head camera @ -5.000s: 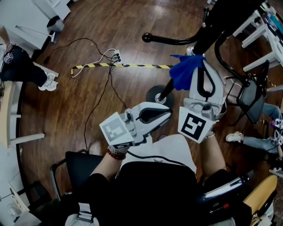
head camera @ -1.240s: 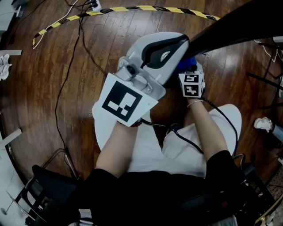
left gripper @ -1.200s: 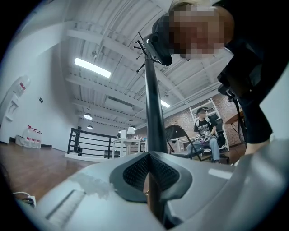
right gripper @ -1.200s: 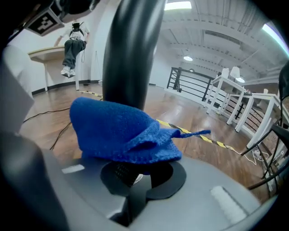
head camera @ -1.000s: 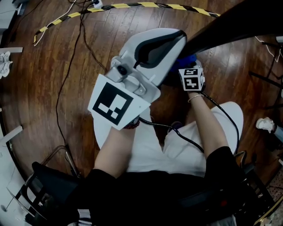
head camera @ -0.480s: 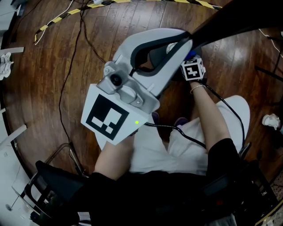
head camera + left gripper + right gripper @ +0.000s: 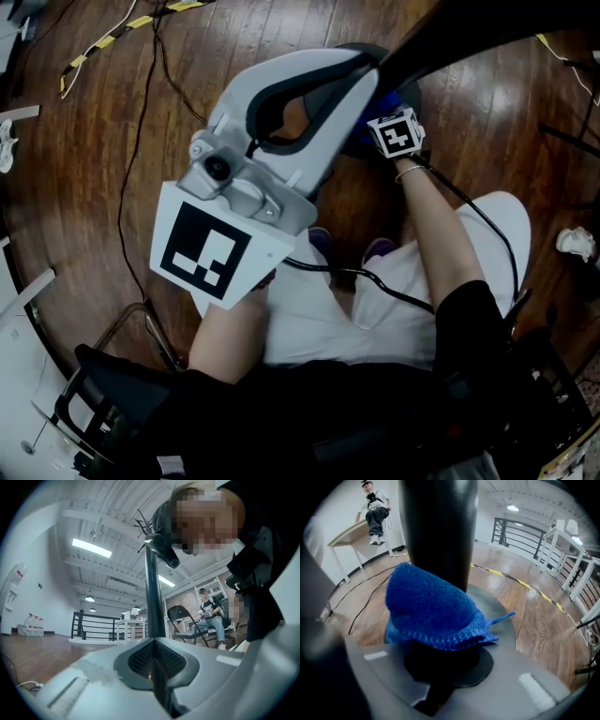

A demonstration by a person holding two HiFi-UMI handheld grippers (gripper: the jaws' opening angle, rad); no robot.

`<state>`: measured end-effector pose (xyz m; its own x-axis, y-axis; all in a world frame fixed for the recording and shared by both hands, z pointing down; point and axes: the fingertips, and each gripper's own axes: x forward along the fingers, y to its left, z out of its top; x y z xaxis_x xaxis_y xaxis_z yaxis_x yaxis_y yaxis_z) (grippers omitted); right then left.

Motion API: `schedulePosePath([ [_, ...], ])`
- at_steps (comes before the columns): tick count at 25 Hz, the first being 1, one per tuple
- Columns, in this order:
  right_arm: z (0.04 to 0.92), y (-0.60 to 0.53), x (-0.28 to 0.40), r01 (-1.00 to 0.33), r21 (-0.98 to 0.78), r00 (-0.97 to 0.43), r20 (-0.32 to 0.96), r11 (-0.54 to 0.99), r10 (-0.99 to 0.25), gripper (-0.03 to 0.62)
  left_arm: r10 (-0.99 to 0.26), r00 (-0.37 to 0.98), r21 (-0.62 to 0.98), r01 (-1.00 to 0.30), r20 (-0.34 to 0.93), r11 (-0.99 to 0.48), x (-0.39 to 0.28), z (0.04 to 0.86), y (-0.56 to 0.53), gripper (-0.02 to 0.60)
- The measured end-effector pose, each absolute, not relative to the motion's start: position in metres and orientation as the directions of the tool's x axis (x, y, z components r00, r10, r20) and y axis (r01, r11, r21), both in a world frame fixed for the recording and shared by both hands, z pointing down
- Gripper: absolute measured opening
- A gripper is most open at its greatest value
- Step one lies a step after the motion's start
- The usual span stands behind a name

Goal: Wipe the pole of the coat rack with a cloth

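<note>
As my right gripper (image 7: 440, 665) clamps the blue cloth (image 7: 433, 606) against the black pole (image 7: 436, 531), just above its round base (image 7: 499, 616), my left gripper (image 7: 157, 672) has its jaws together, with the tip at the pole higher up. Yellow-black tape (image 7: 520, 581) crosses the glossy wood floor (image 7: 534, 620). A dark railing (image 7: 508, 529) stands behind, under strip lights (image 7: 91, 548).

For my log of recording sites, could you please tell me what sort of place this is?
Probably a large open workshop or studio hall: a bare wooden floor marked with hazard tape, strip lights on a high white ceiling, and a folding chair.
</note>
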<state>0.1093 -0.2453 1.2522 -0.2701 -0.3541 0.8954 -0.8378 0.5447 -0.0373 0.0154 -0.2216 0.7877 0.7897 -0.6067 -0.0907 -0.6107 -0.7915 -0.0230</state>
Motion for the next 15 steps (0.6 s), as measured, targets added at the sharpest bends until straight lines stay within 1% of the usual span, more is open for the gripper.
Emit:
schedulePosePath([
  [2,1.250,-0.247,0.115,-0.866,-0.060,-0.276,0.885,0.497,-0.375,0.021,-0.635,0.765,0.019,-0.637,-0.110,-0.771,0.007,0.788,-0.229,0.006],
  [5,1.232,-0.254,0.131,-0.946,-0.118,-0.255,0.847,0.303,-0.466,0.021,-0.649,0.747,0.045,-0.651,-0.145,-0.758,0.004,0.783,-0.234,0.006],
  [7,1.235,-0.248,0.137,-0.964,-0.169,-0.249,0.846,0.206,-0.472,0.021,-0.641,0.754,0.038,-0.643,-0.146,-0.765,0.008,0.782,-0.234,0.006],
  [10,1.251,-0.238,0.132,-0.960,-0.205,-0.269,0.856,0.190,-0.441,0.021,-0.638,0.758,0.037,-0.640,-0.135,-0.767,0.010,0.784,-0.234,0.006],
  [15,1.252,-0.241,0.117,-0.952,-0.264,-0.307,0.835,0.158,-0.456,0.021,-0.632,0.764,0.020,-0.635,-0.128,-0.772,0.012,0.781,-0.231,0.006],
])
